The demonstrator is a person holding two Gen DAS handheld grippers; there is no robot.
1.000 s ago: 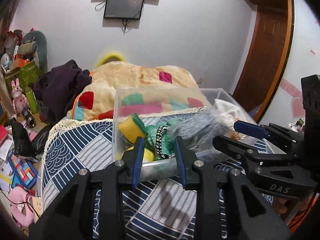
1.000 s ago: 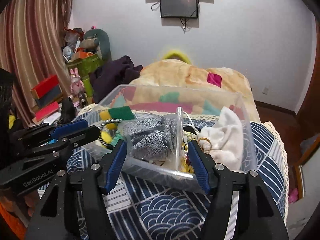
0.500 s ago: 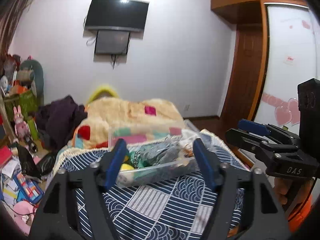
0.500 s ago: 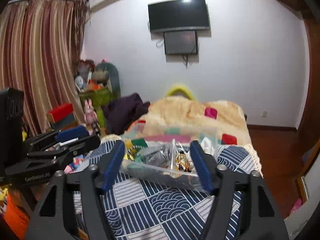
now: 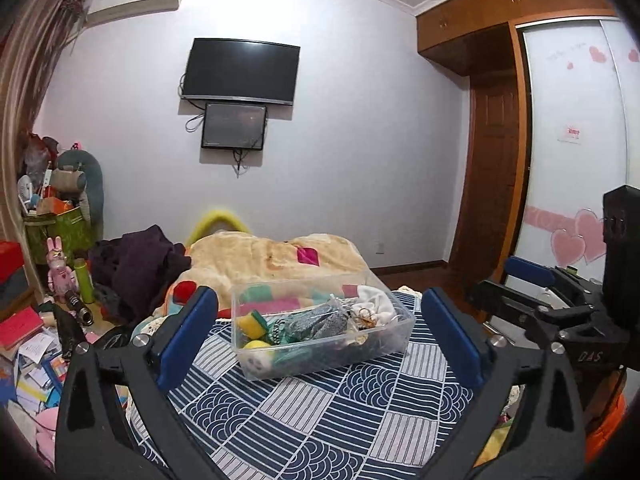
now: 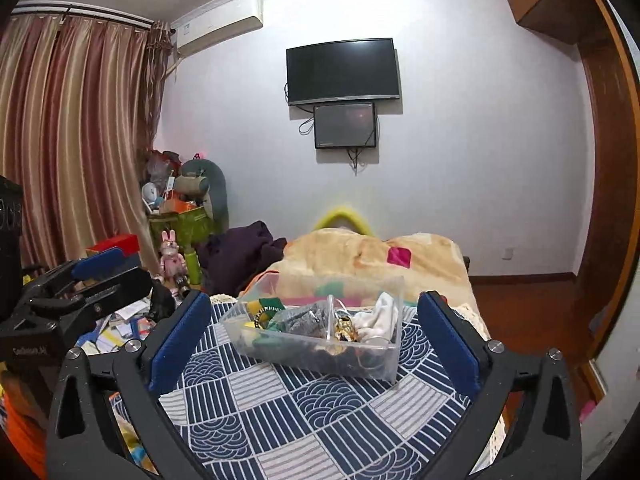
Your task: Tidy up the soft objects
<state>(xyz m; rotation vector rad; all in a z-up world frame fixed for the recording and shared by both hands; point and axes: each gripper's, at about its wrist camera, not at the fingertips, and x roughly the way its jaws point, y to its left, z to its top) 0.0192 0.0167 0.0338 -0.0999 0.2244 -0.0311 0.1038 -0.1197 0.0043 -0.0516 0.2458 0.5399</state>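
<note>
A clear plastic bin (image 5: 394, 338) sits on a blue patterned cloth (image 5: 328, 412). It holds a yellow-green sponge (image 5: 251, 319), a grey knit item (image 5: 316, 320), a white cloth (image 5: 376, 305) and small trinkets. It also shows in the right wrist view (image 6: 320, 354), with a divider inside. My left gripper (image 5: 320, 336) is open and empty, held back from the bin. My right gripper (image 6: 314, 340) is open and empty too. Each gripper shows in the other's view, the right (image 5: 532, 292) and the left (image 6: 100, 276).
A beige quilt (image 5: 276, 260) and dark clothes (image 5: 136, 264) lie behind the bin. Cluttered shelves, toys and books (image 5: 28, 344) fill the left floor. A wooden door (image 5: 496, 184) and wardrobe stand at right. Two screens (image 5: 240, 70) hang on the wall.
Both grippers have pulled back and up from the bin. The left gripper has opened wide. The view has tilted up to take in the room.
</note>
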